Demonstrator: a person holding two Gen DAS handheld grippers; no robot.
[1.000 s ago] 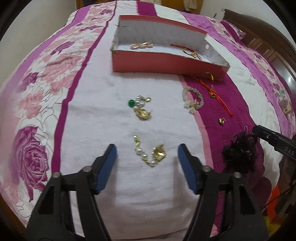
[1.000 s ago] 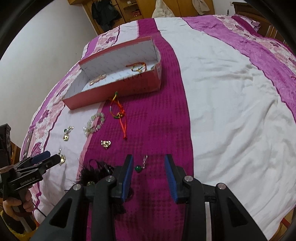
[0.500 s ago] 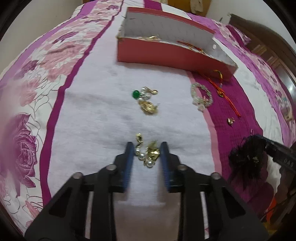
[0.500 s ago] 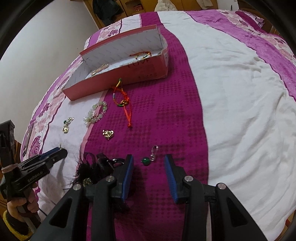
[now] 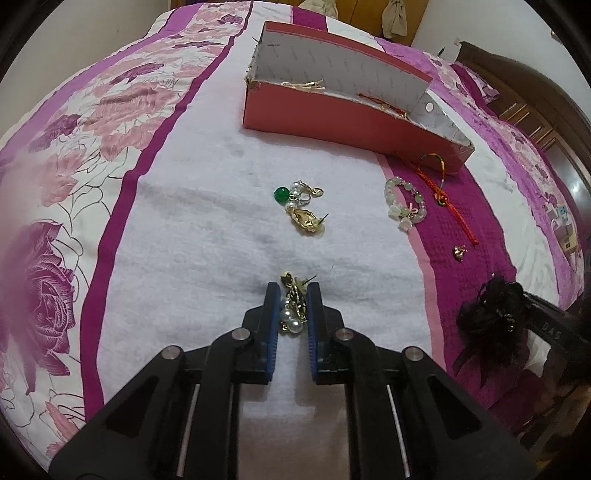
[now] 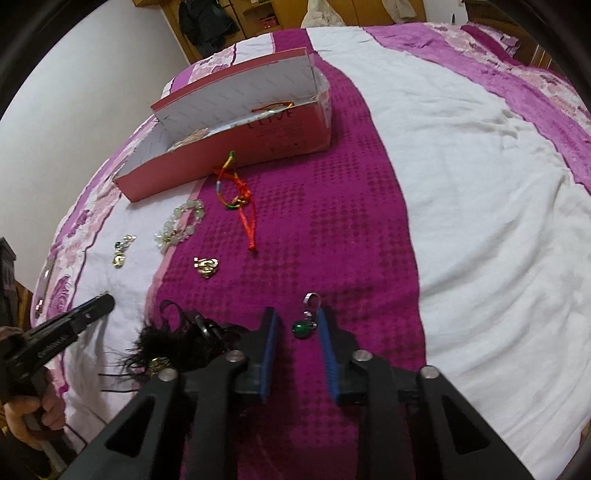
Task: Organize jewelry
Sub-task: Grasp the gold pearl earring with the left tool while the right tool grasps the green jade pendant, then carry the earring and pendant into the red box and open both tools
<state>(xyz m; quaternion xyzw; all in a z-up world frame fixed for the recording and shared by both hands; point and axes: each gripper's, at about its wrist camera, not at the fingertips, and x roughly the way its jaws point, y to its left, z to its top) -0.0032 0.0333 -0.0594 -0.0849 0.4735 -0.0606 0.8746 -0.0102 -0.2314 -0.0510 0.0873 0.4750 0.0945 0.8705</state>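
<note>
My left gripper [image 5: 291, 295] is shut on a gold and pearl earring [image 5: 292, 312] on the white bedspread. My right gripper [image 6: 297, 317] is open, its jaws on either side of a green bead pendant [image 6: 303, 326] on the magenta stripe. A red box [image 5: 354, 114] at the far end holds a gold clip [image 5: 304, 85] and a red cord bracelet [image 5: 380, 101]. Loose pieces lie before it: a green-bead and gold earring cluster [image 5: 301, 205], a pale bead bracelet [image 5: 404, 203], a red cord bracelet [image 5: 441, 192], a small gold charm [image 5: 459, 252] and a black feather piece [image 5: 491, 321].
The bed cover [image 6: 461, 184] has white, pink floral and magenta stripes. Wooden furniture [image 5: 528, 122] stands past the right bed edge, a wardrobe [image 6: 240, 18] beyond the far end. The left gripper also shows in the right wrist view [image 6: 99, 301].
My left gripper has moved forward and closed on the gold and pearl earring. My right gripper has moved forward, so the green pendant now lies between its jaws.
</note>
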